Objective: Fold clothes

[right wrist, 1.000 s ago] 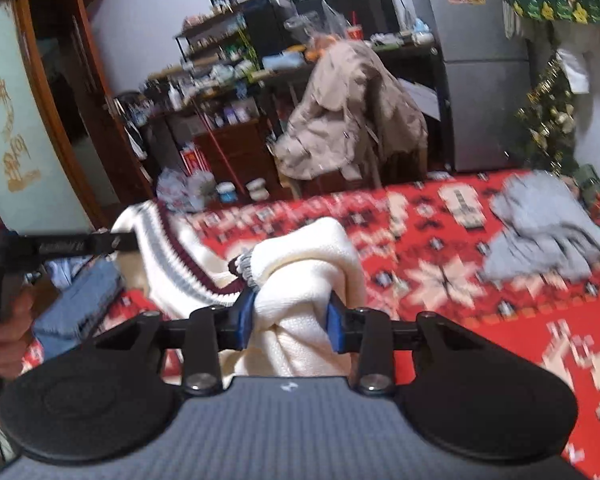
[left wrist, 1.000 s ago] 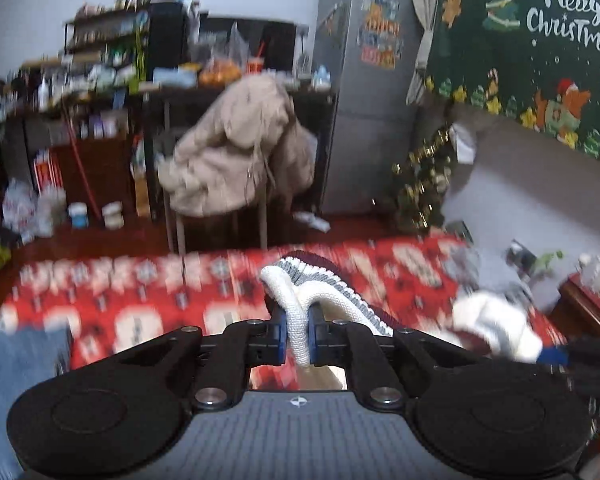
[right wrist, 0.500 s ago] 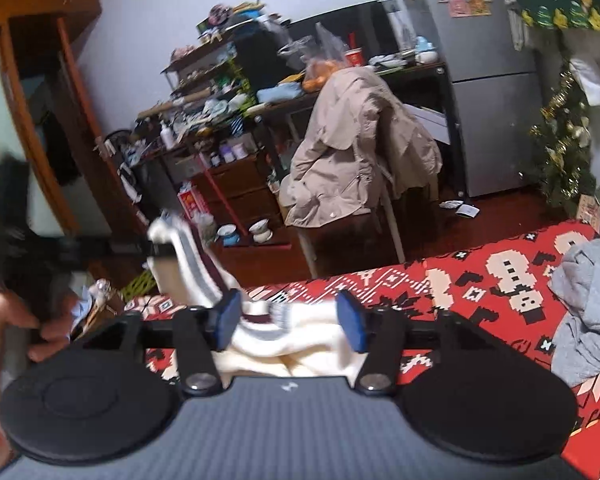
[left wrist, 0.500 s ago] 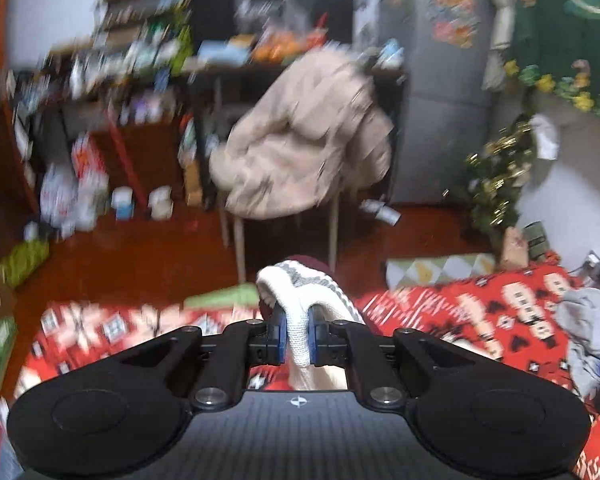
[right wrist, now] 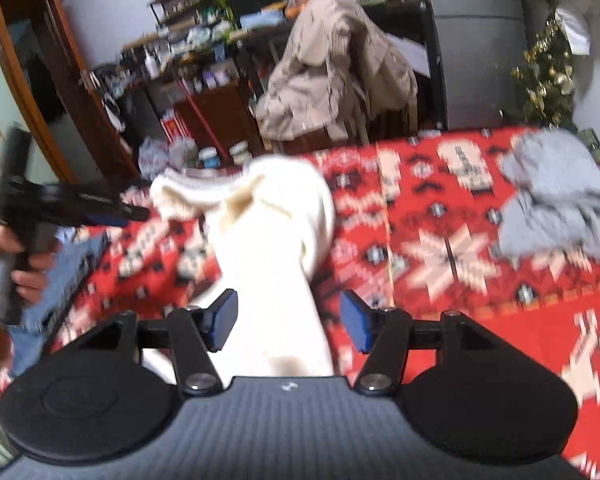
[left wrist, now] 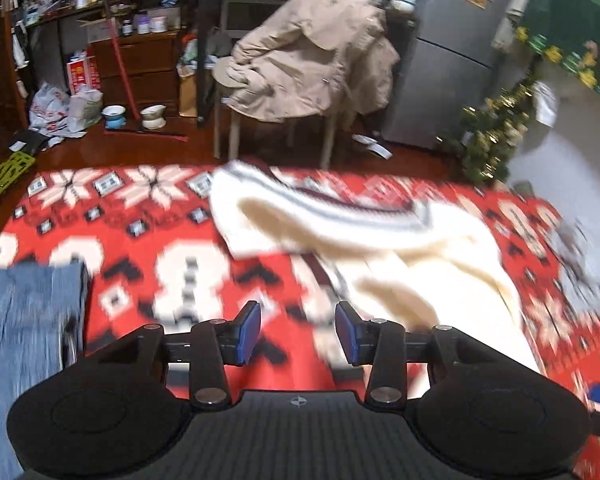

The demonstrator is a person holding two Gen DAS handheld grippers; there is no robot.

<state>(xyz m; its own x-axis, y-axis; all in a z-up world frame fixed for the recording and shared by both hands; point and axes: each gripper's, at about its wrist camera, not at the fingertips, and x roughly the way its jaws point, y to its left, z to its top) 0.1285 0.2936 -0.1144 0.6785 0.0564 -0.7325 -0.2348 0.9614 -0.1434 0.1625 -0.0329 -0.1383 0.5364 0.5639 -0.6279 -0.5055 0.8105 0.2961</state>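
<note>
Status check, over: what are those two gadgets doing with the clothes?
Both hand-held grippers, left and right, open. Cream knit sweater on red patterned blanket. Nothing blocking.

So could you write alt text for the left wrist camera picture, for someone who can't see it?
An open left gripper hovers over a red patterned blanket, where a blurred cream sweater with striped trim lies crumpled. Folded jeans sit at left; a coat-draped chair stands behind.
</note>
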